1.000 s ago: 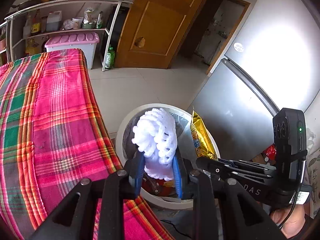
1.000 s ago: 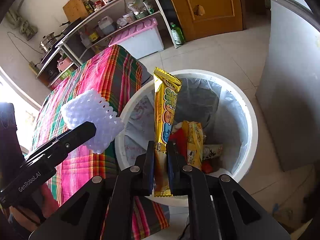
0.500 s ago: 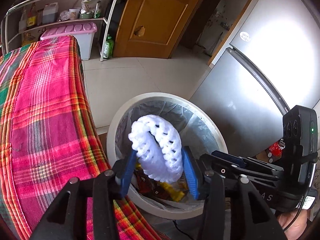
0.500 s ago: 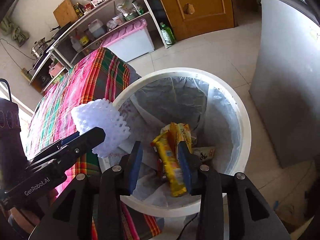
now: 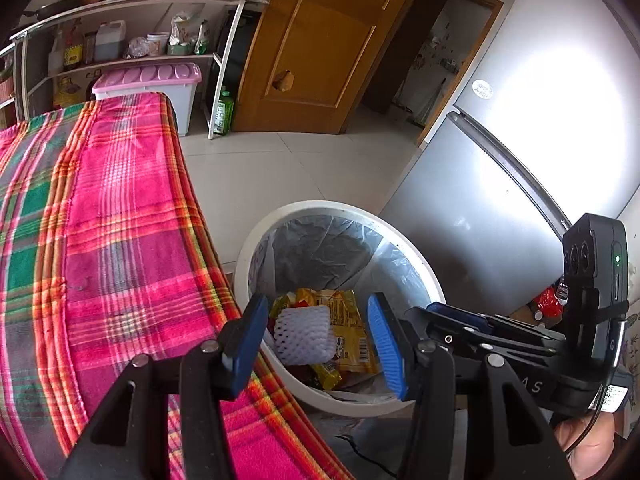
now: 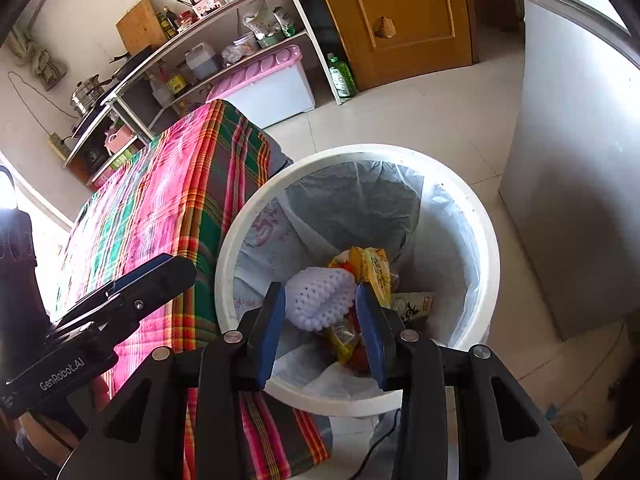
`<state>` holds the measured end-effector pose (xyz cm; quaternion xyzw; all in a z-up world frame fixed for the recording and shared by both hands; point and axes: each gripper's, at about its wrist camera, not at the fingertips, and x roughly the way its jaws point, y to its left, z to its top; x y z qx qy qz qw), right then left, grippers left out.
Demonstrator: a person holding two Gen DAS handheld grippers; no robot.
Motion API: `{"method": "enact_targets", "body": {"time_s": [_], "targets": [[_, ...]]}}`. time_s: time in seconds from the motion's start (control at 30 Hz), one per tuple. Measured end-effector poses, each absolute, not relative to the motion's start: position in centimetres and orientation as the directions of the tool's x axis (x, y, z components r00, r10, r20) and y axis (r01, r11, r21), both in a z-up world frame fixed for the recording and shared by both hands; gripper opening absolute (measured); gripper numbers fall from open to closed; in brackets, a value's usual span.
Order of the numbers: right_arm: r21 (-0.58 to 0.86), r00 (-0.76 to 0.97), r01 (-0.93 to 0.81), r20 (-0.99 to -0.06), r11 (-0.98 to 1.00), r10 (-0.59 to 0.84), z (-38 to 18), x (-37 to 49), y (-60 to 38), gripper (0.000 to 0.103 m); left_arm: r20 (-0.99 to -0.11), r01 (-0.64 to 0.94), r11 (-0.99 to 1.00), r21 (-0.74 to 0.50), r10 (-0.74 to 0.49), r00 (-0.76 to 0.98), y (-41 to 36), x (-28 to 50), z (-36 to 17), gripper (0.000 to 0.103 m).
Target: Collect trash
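Note:
A white bin (image 5: 340, 208) (image 6: 360, 150) with a clear liner stands on the floor beside the table. In it, a white foam fruit net (image 5: 304, 334) (image 6: 320, 296) lies on top of yellow snack wrappers (image 5: 348, 320) (image 6: 374, 272). My left gripper (image 5: 316, 340) hangs over the bin's near rim, its jaws opening with nothing gripped; the net shows far below through the gap. My right gripper (image 6: 320, 328) is open above the bin and holds nothing. Each view shows the other gripper's black body at its side.
A table under a pink and green plaid cloth (image 5: 100, 240) (image 6: 168, 208) touches the bin's left side. A grey fridge (image 5: 500, 200) stands right of it. Behind are a wooden door (image 5: 320, 40), a metal shelf, a pink-lidded box (image 5: 148, 80) and a green bottle (image 6: 342, 76).
The left gripper opened and the foam net dropped into the bin. The right gripper opened too, and its yellow wrapper fell in among the other wrappers.

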<state>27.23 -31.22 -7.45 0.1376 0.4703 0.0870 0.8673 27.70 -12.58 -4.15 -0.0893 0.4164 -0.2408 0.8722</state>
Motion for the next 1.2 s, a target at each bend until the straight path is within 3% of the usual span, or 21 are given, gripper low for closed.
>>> {"method": "enact_targets", "body": {"time_s": [0.5, 1.2], "targets": [[0.274, 0.612, -0.100, -0.741, 0.957, 0.276, -3.4, 21.3, -27.5, 0.038, -0.642, 0.317, 0.898, -0.305, -0.440, 0.628, -9.0, 20.9, -0.3, 0.054], [0.106, 0.694, -0.190, -0.688, 0.976, 0.210, -2.0, 11.9, -23.9, 0.042, -0.633, 0.249, 0.940, -0.235, -0.342, 0.695, -5.6, 11.7, 0.3, 0.055]]}}
